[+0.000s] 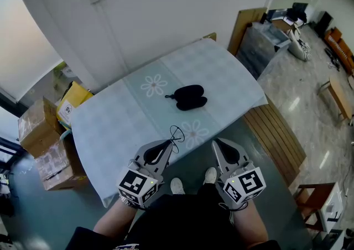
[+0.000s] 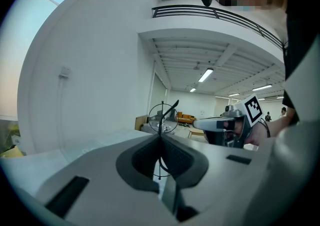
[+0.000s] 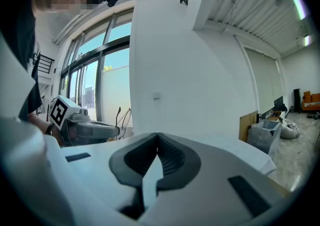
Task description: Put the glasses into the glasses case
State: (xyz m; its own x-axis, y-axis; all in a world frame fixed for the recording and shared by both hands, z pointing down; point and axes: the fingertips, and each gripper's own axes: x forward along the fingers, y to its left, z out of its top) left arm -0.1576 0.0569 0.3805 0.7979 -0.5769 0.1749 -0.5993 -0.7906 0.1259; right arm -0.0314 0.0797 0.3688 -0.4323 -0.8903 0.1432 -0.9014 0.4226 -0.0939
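Note:
A black glasses case (image 1: 189,97) lies near the middle of the table (image 1: 121,121), which has a pale blue checked cloth. My left gripper (image 1: 168,142) hangs just off the table's near edge, shut on thin wire-framed glasses (image 1: 176,134). In the left gripper view the glasses (image 2: 162,117) stick up from the closed jaw tips of the left gripper (image 2: 160,137), one round lens above them. My right gripper (image 1: 217,142) is level with it on the right, shut and holding nothing; its tips (image 3: 157,135) touch. The case is hidden from both gripper views.
Cardboard boxes (image 1: 41,144) and a yellow box (image 1: 72,102) stand left of the table. A slatted wooden bench (image 1: 274,133) runs along its right side. A white wall (image 1: 166,11) backs the table. The person's feet (image 1: 191,182) are at the near edge.

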